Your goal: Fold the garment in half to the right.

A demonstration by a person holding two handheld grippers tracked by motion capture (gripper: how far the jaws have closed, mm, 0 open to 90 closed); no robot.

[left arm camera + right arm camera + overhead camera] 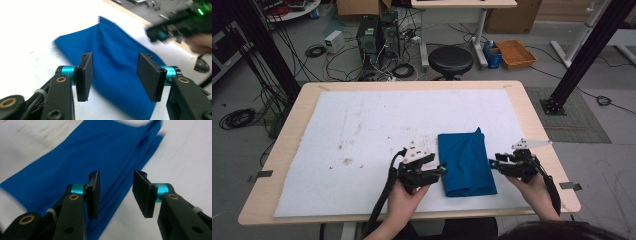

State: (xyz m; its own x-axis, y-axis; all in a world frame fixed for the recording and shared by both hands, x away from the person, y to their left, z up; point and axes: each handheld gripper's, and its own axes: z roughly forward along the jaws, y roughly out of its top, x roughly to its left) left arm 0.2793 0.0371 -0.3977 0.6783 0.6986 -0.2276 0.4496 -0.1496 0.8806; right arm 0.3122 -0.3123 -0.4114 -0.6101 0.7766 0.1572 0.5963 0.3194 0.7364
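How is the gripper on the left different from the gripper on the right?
The left gripper sits at the blue cloth's left edge, pointing right; the right gripper sits at its right edge, pointing left. The left gripper's jaws stand wider apart than the right gripper's. The left gripper's grey plate lies over its body; the right one's sticks out to the side. Both are black, open, and hold nothing.

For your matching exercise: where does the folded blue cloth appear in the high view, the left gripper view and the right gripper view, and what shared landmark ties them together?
High view: blue cloth lies right of centre, near the table's front edge, between the two grippers.
Left gripper view: it crosses the middle, behind the open jaws.
Right gripper view: it runs from upper right to lower left.
Shared landmark: the white sheet under it.
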